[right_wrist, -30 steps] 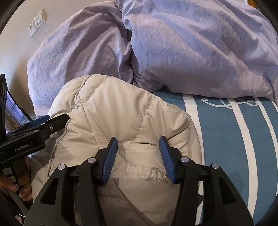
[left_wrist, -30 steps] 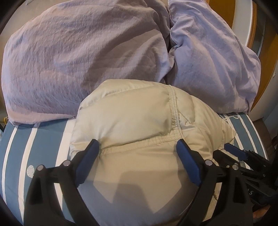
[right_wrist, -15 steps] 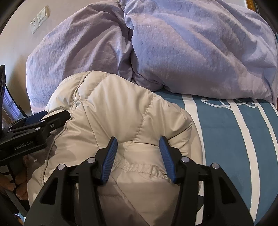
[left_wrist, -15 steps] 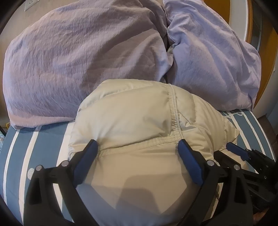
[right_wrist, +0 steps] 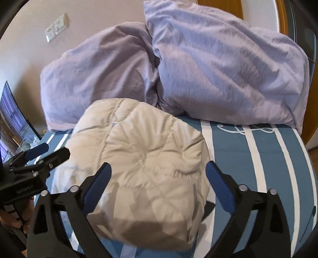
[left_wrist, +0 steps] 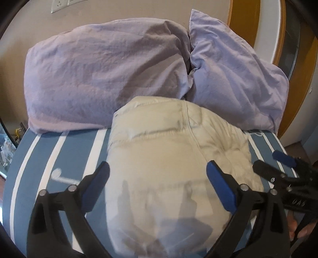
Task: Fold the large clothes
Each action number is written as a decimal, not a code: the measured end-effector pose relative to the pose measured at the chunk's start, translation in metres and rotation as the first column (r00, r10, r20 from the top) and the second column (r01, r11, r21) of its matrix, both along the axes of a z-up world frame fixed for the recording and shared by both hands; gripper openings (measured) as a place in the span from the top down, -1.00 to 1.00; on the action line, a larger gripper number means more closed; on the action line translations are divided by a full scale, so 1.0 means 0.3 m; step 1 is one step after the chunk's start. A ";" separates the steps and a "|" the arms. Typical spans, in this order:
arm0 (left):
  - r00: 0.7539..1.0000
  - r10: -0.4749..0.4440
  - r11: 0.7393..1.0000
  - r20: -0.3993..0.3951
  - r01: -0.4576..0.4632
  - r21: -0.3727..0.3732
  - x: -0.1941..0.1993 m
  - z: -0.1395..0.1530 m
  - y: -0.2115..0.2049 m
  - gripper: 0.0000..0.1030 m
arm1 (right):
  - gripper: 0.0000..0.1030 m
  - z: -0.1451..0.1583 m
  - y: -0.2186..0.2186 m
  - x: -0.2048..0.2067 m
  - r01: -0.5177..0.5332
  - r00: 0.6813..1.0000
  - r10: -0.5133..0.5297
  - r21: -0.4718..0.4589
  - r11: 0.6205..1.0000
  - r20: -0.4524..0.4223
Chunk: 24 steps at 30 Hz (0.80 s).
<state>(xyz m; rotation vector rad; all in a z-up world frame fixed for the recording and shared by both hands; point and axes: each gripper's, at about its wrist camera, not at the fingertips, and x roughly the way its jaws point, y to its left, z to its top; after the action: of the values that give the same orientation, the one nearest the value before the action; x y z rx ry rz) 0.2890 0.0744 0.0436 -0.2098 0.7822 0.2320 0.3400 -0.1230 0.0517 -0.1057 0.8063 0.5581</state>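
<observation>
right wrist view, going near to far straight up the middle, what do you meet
right gripper, jaws opening with nothing pressed between them → beige puffer jacket folded on the striped bedsheet → lavender pillows → beige wall

The jacket (left_wrist: 169,158) is pale beige, quilted with stitched seams. The bed (right_wrist: 264,158) wears a blue sheet with white stripes. Both pillows (left_wrist: 103,83) are lilac and crinkled. Each claw (right_wrist: 158,185) is black with blue pads (right_wrist: 219,188). The wall (left_wrist: 15,23) is beige, the door frame (left_wrist: 244,17) orange-brown.
</observation>
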 end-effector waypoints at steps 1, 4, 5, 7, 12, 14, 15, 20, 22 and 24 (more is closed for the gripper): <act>1.000 0.000 1.000 -0.003 0.000 0.001 -0.020 0.005 -0.004 -0.94 | -0.97 0.006 -0.002 -0.023 0.011 1.000 -0.011 -0.021 1.000 -0.004; 1.000 0.001 1.000 -0.021 -0.002 -0.017 -0.099 0.012 -0.015 -0.96 | -0.97 0.012 -0.010 -0.075 0.027 0.999 -0.029 -0.076 0.997 -0.019; 0.999 0.002 1.000 -0.033 -0.003 -0.030 -0.126 0.012 -0.017 -0.96 | -0.97 0.012 -0.017 -0.103 0.025 0.999 -0.028 -0.086 0.996 -0.029; 0.999 0.009 0.999 -0.052 -0.011 -0.049 -0.176 0.007 -0.019 -0.96 | -0.97 0.008 -0.035 -0.146 0.022 0.999 -0.025 -0.077 0.997 -0.038; 0.998 0.025 0.997 -0.061 -0.029 -0.078 -0.306 0.006 -0.028 -0.96 | -0.97 0.001 -0.095 -0.267 0.029 0.996 -0.033 -0.055 0.998 -0.079; 0.998 0.029 0.996 -0.062 -0.034 -0.081 -0.356 0.008 -0.037 -0.96 | -0.97 0.000 -0.112 -0.311 0.032 0.995 -0.037 -0.052 0.998 -0.093; 0.998 0.028 0.996 -0.062 -0.033 -0.085 -0.383 0.010 -0.043 -0.96 | -0.97 0.000 -0.119 -0.327 0.030 0.995 -0.035 -0.049 0.998 -0.098; 0.998 0.023 0.996 -0.054 -0.027 -0.090 -0.467 0.012 -0.072 -0.96 | -0.97 -0.011 -0.139 -0.419 0.009 0.994 -0.015 -0.058 0.998 -0.112; 0.998 0.015 0.995 -0.054 -0.020 -0.097 -0.488 0.007 -0.083 -0.96 | -0.97 -0.020 -0.142 -0.439 0.006 0.992 -0.013 -0.059 0.998 -0.123; 0.998 0.011 0.994 -0.055 -0.017 -0.107 -0.504 0.002 -0.091 -0.96 | -0.97 -0.025 -0.151 -0.455 0.006 0.991 -0.013 -0.055 0.998 -0.131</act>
<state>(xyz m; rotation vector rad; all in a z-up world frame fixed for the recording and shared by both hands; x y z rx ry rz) 0.1379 0.0470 0.0441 -0.3113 0.8486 0.2099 0.2034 -0.1684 0.0441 -0.1158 0.9503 0.5380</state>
